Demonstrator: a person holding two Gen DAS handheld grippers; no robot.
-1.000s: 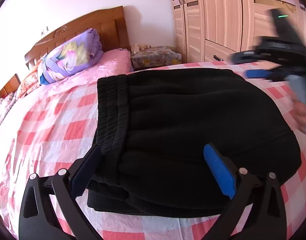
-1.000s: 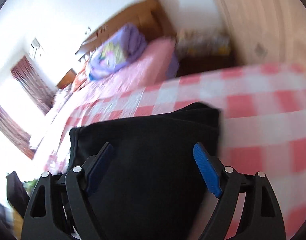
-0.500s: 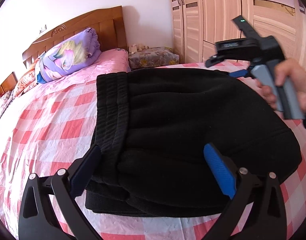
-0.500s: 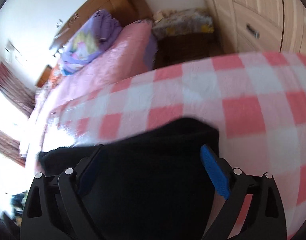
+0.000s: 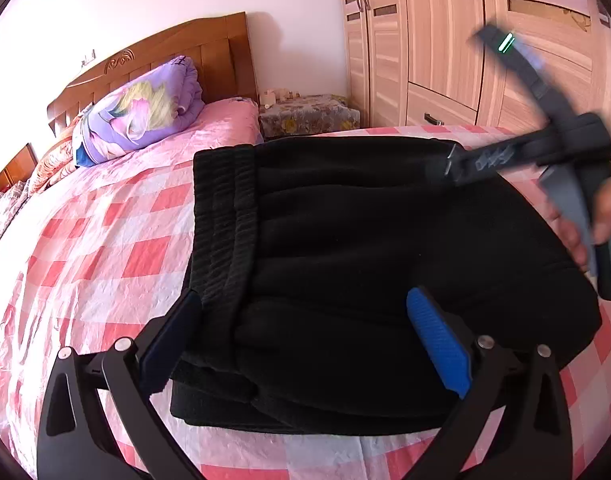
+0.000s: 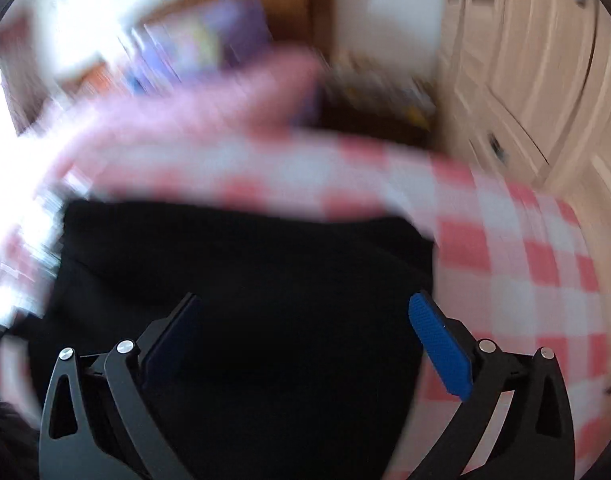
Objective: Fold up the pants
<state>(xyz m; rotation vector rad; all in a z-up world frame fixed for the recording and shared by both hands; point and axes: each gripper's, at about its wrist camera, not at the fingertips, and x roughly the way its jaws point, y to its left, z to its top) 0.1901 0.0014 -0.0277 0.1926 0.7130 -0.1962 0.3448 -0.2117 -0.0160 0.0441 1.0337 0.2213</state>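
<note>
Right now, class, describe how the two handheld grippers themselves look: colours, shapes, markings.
Each gripper, left and right, has two black cut-out arms with silver rivets and ribbed blue pads. Seen from the left wrist, the right gripper has a black body with blurred pale lettering, a grey handle, and a black mast carrying a green light.

The left wrist view looks from low and close over the folded black pants [image 5: 385, 264], angled down and facing the headboard [image 5: 153, 60] at about 11 o'clock, with the wardrobe [image 5: 445, 40] at 1 o'clock. The right wrist view, heavily blurred, tips more steeply down from just above the pants [image 6: 245, 300], at their far right corner. Both views share the pants, the pink checked bedspread [image 5: 105, 248], the headboard and the wardrobe. The right gripper's body [image 5: 545, 152] shows in the left view at 2 o'clock.
</note>
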